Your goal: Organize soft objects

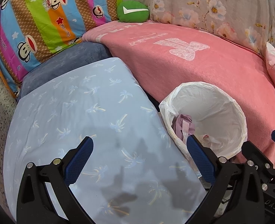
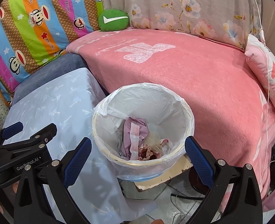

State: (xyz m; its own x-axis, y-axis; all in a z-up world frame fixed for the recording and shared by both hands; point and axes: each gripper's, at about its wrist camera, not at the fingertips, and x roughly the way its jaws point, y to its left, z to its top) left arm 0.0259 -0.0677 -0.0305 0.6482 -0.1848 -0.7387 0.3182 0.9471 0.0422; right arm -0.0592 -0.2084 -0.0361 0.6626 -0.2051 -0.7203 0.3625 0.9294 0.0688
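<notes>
Bright, even light from above throws soft gripper shadows onto the pale blue palm-print cloth — edges blurred. Fisheye bending curves the pink blanket; corners vignette black, and focus stays sharp.

One green cushion, one pink pillow and one pink blanket. One lined bin. Two tools: left, right.
</notes>
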